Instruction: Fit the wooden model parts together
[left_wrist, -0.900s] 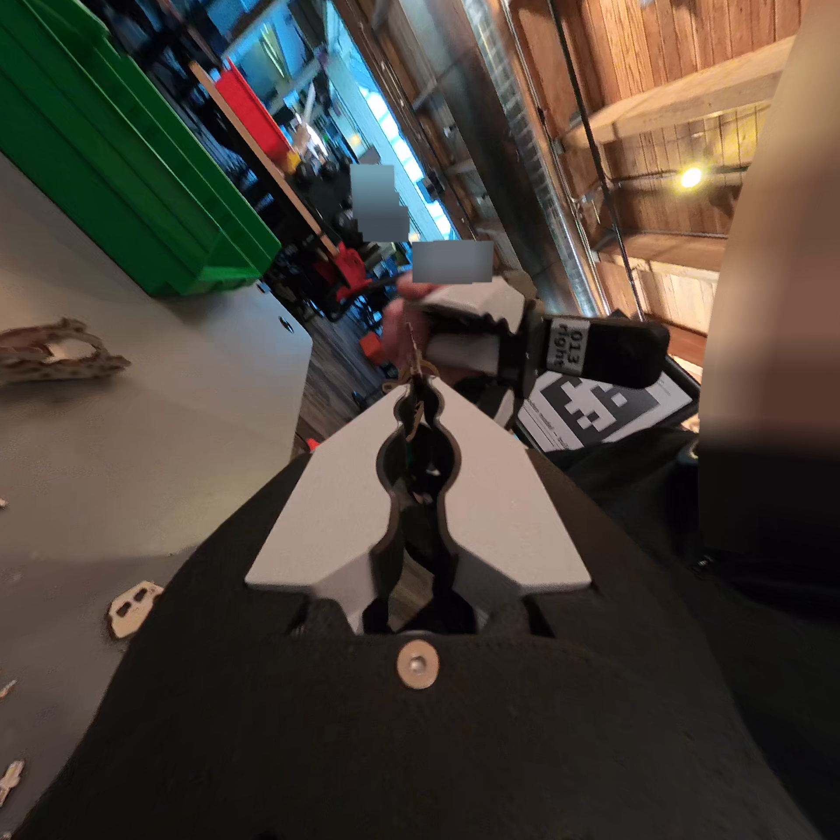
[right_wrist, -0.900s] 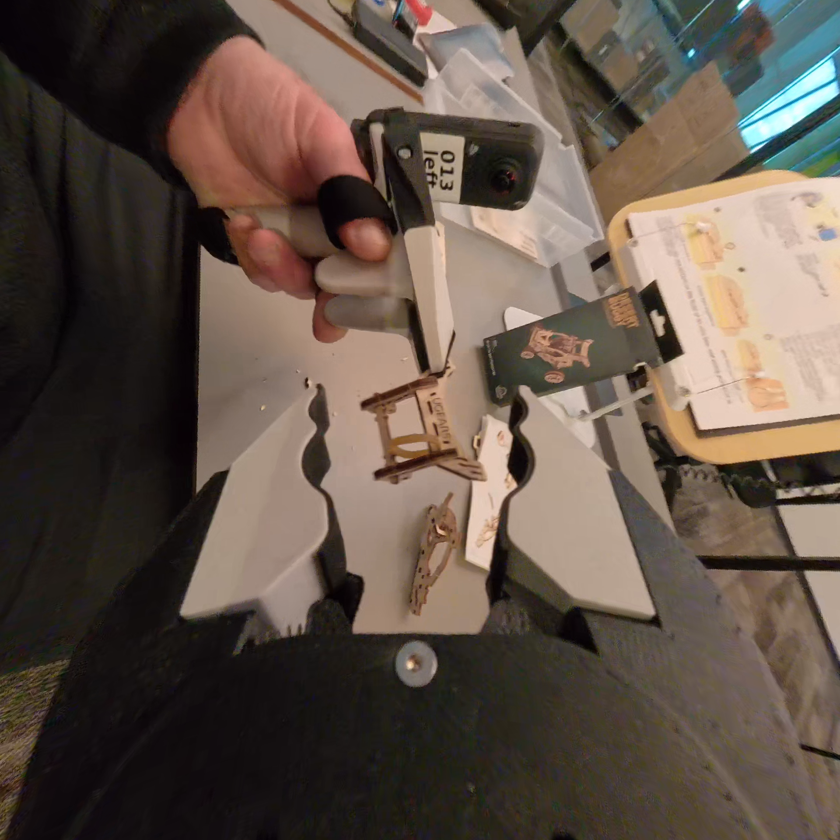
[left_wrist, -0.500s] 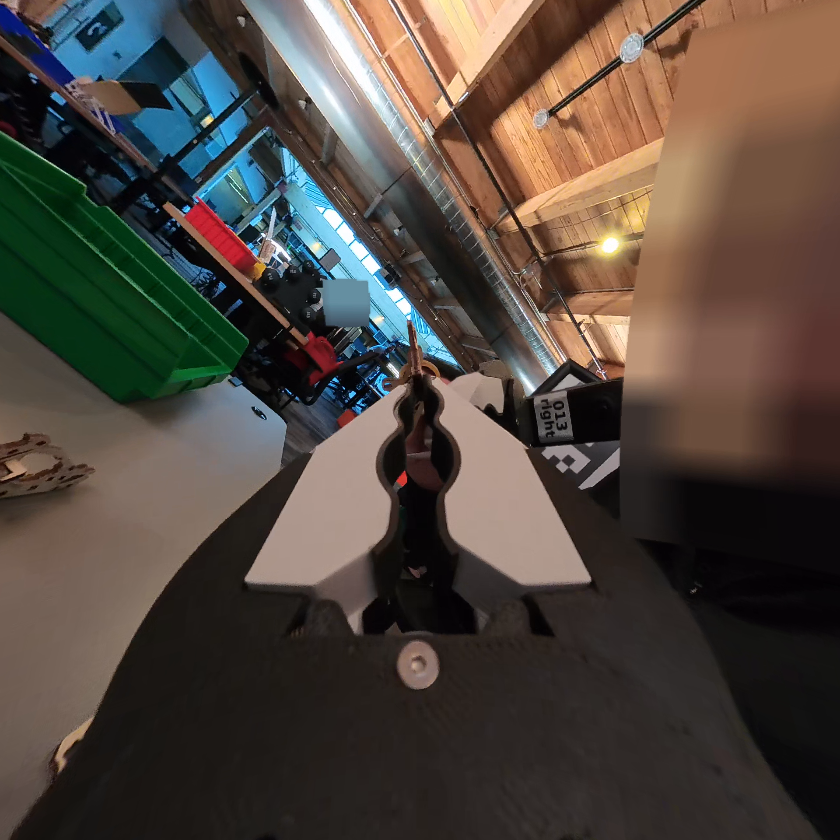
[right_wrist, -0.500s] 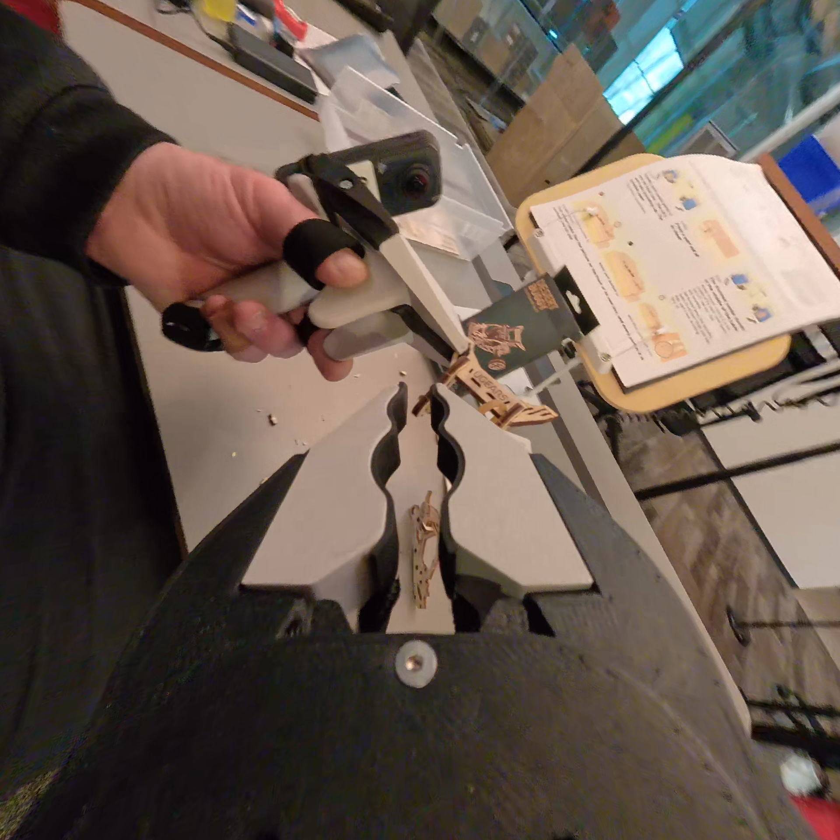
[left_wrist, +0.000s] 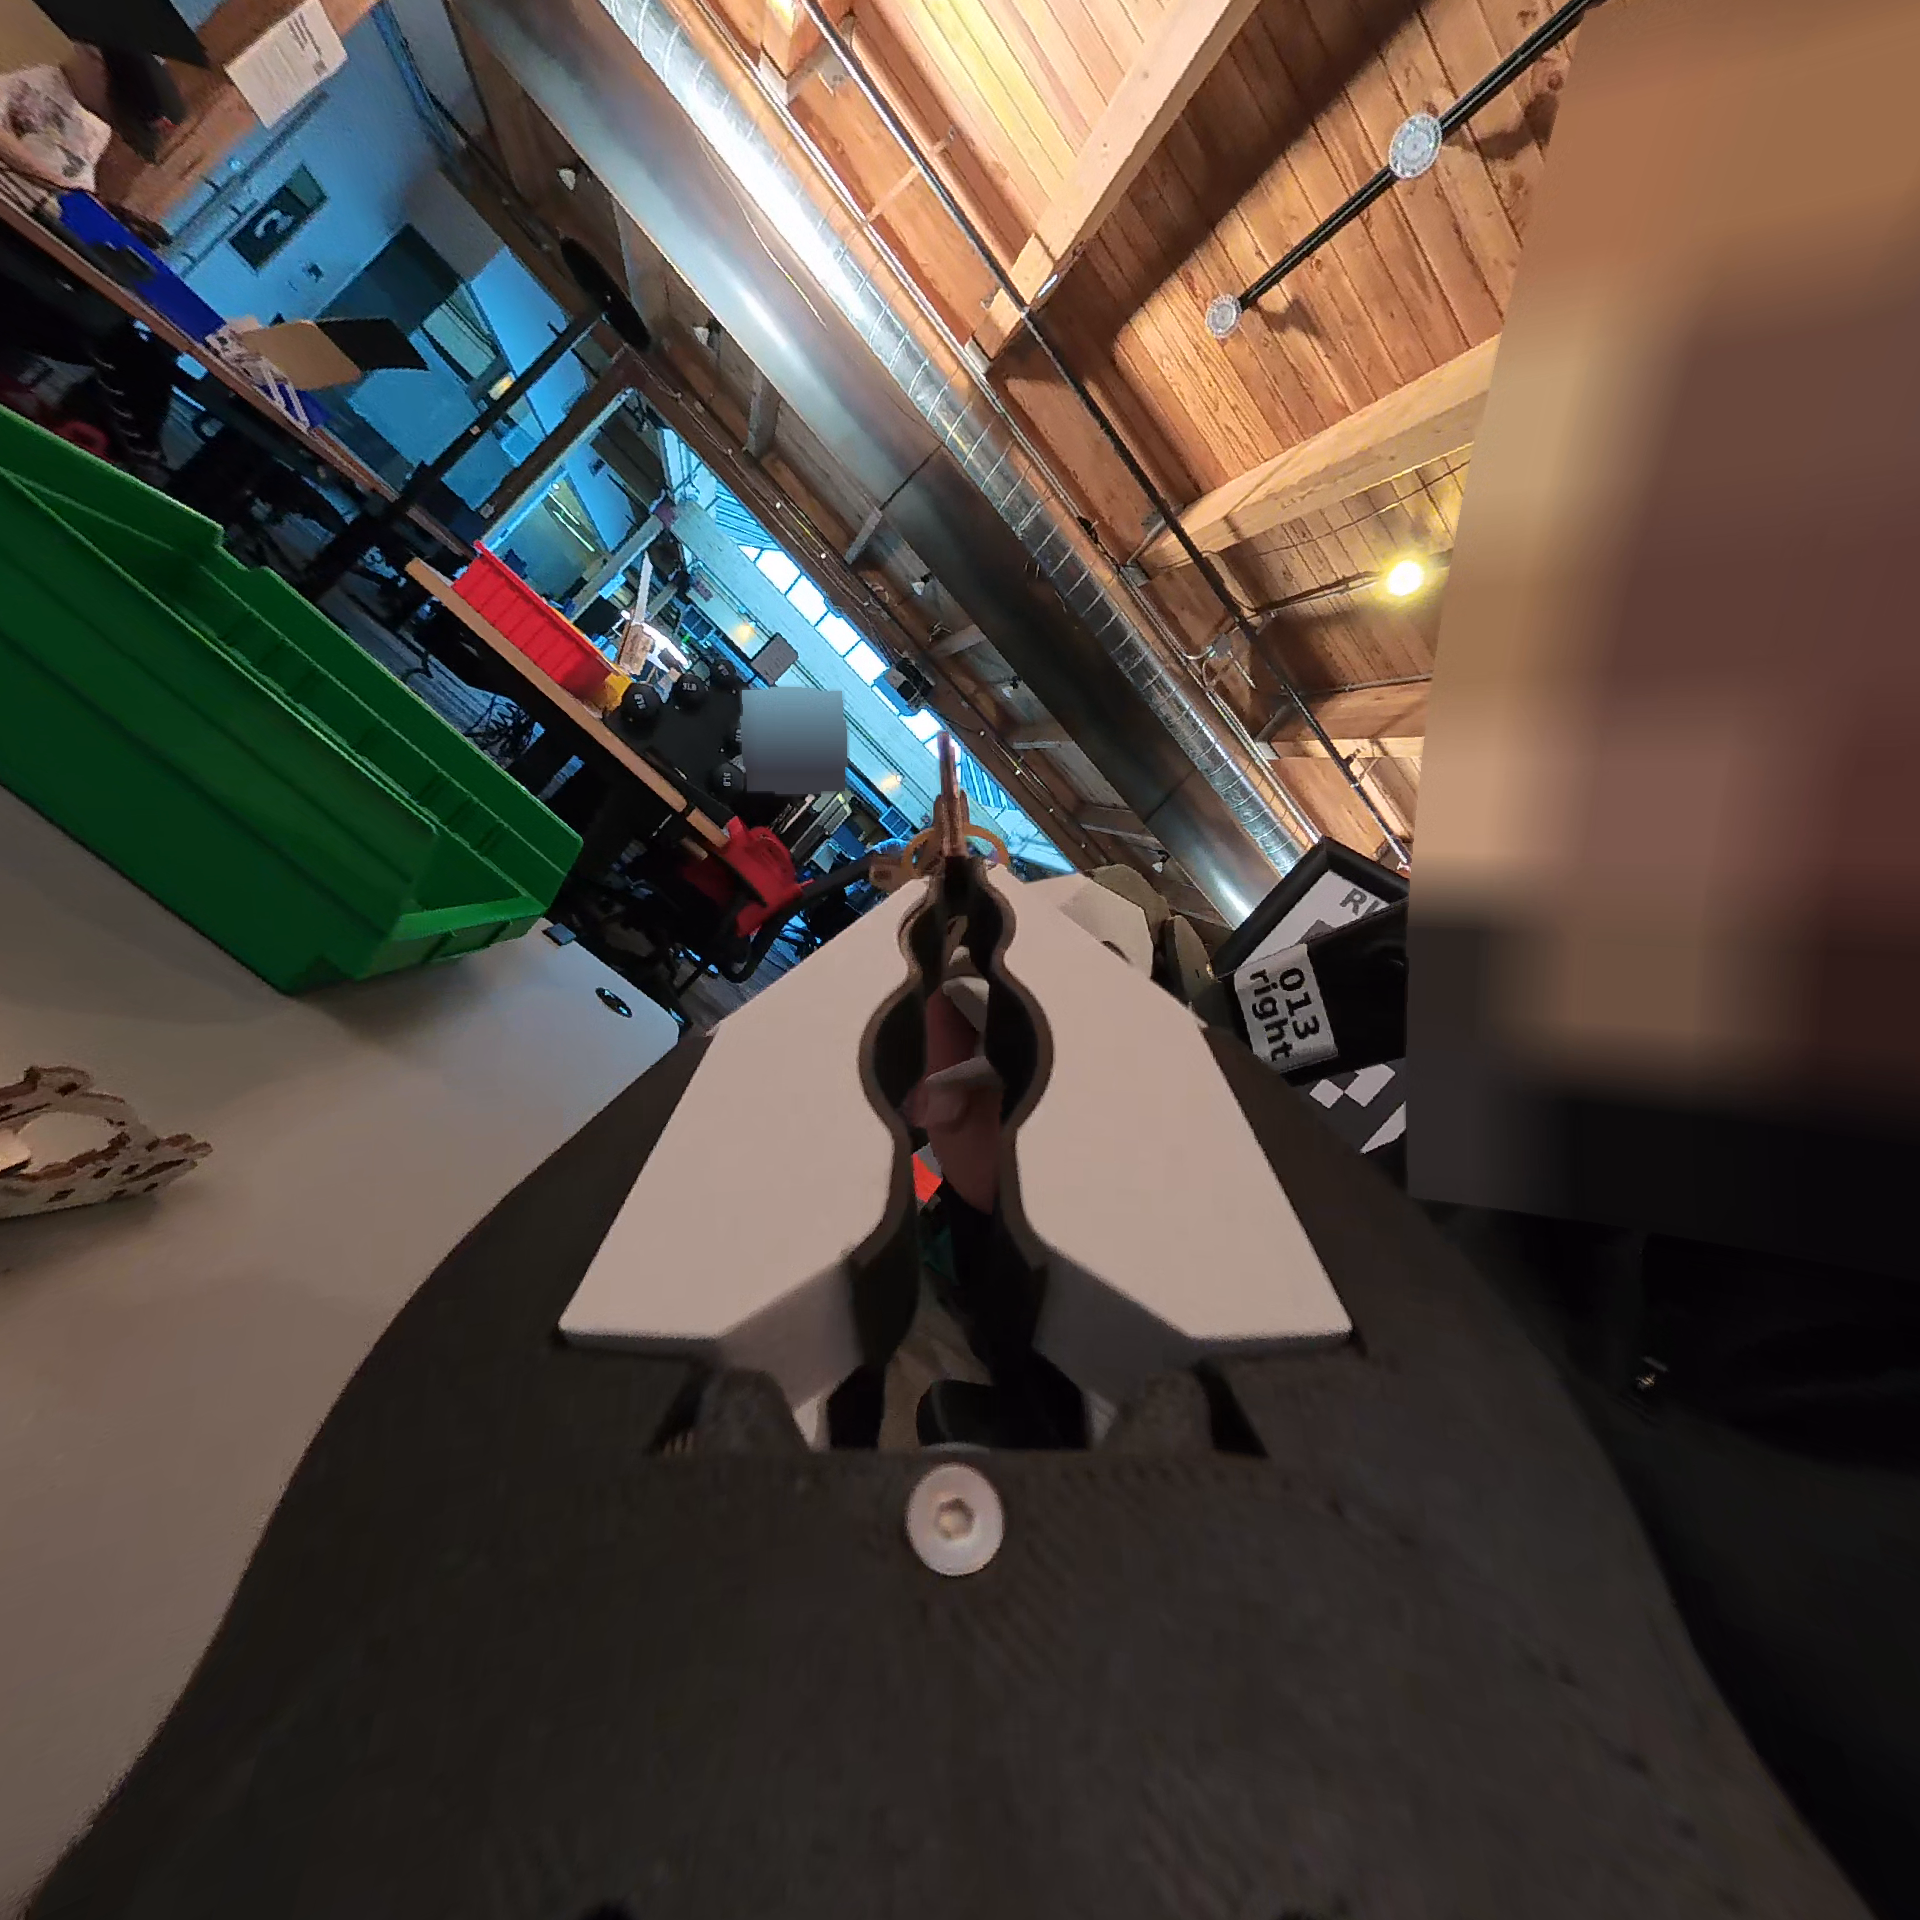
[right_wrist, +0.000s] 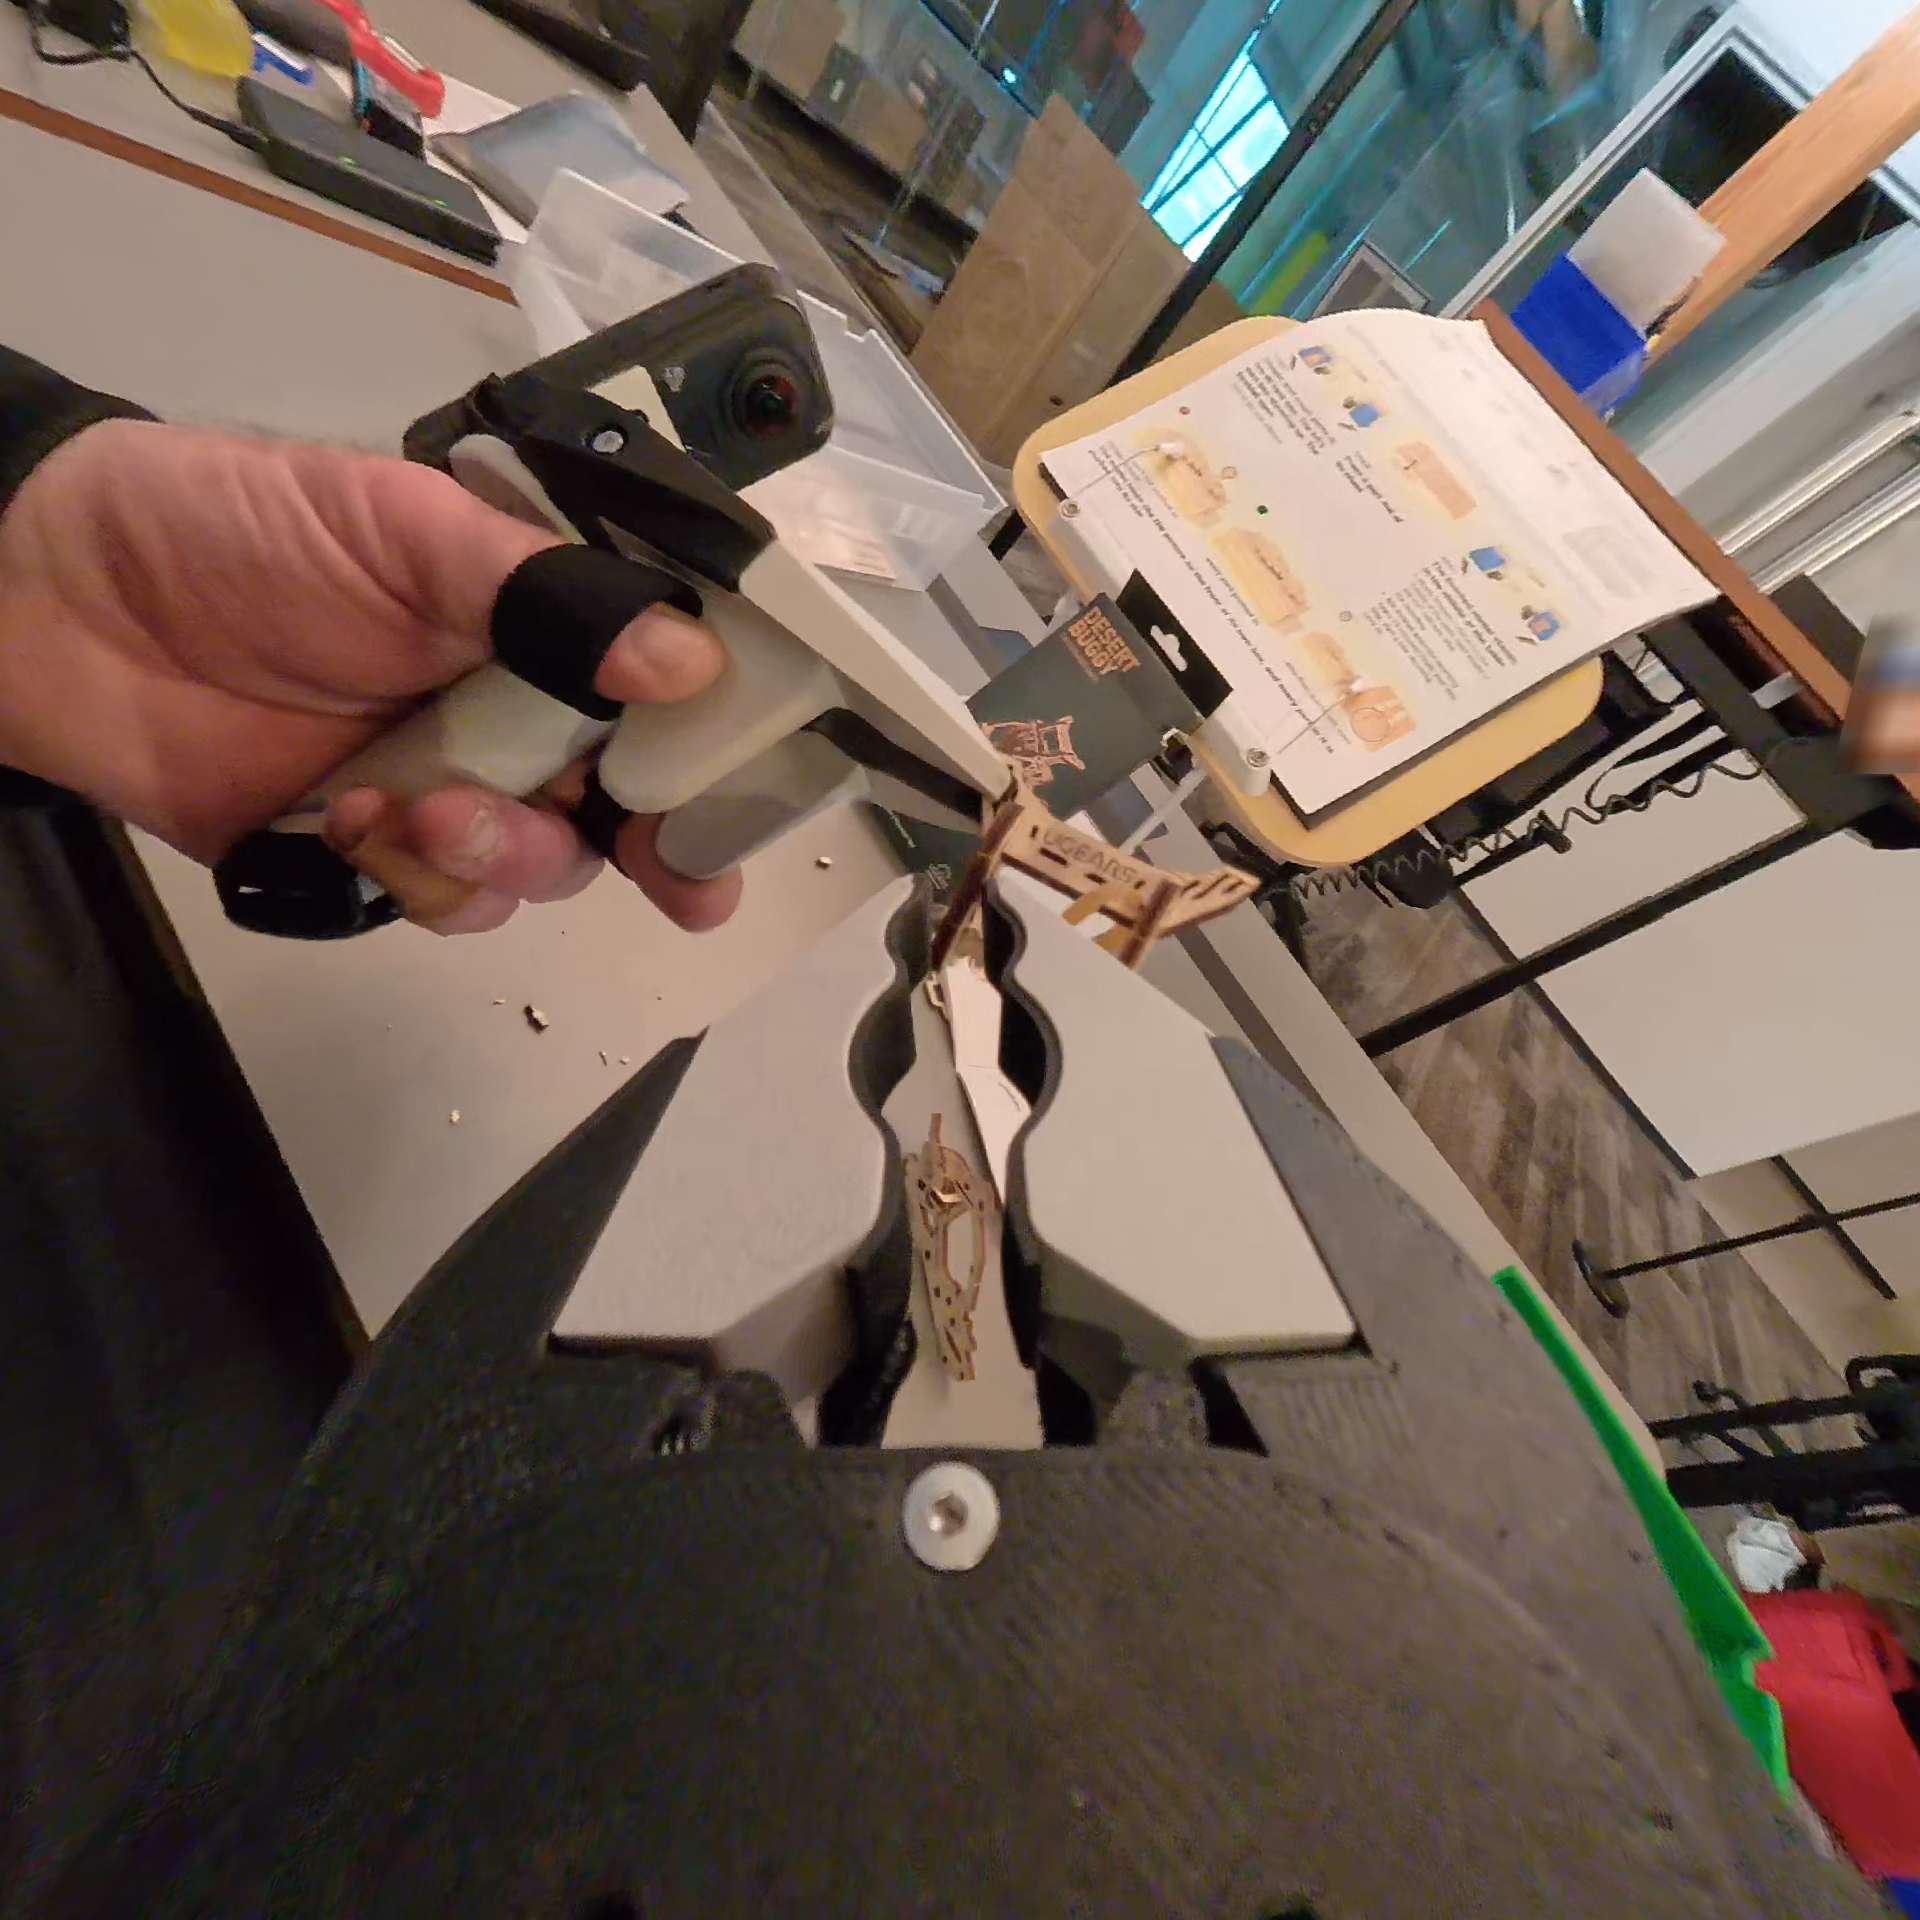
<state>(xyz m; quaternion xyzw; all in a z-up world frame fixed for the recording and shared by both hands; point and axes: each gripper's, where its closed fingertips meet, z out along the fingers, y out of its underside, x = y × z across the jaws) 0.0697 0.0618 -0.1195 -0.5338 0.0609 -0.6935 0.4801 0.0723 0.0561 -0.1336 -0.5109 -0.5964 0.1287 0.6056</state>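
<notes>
Left wrist view: the left gripper (left_wrist: 951, 868) has its jaws closed on a thin edge of the wooden frame (left_wrist: 943, 831), held up off the worktop (left_wrist: 312, 1195).

Right wrist view: the right gripper (right_wrist: 961, 914) has its jaws pinched on the same wooden frame (right_wrist: 1112, 883). A loose wooden side piece (right_wrist: 951, 1247) lies on the worktop (right_wrist: 416, 997), so I judge assembly only partly done.

Grey table (right_wrist: 343, 1049), matte top, edge running along the right in the right wrist view. Lying flat on it: a fretted wooden part (right_wrist: 951, 1242) and a pale cut-out sheet (right_wrist: 982, 1049) just beside it (both seen between the fingers), scattered wood crumbs (right_wrist: 535, 1016). Left wrist view: green bin (left_wrist: 239, 769) and another fretted wooden piece (left_wrist: 73, 1153).
</notes>
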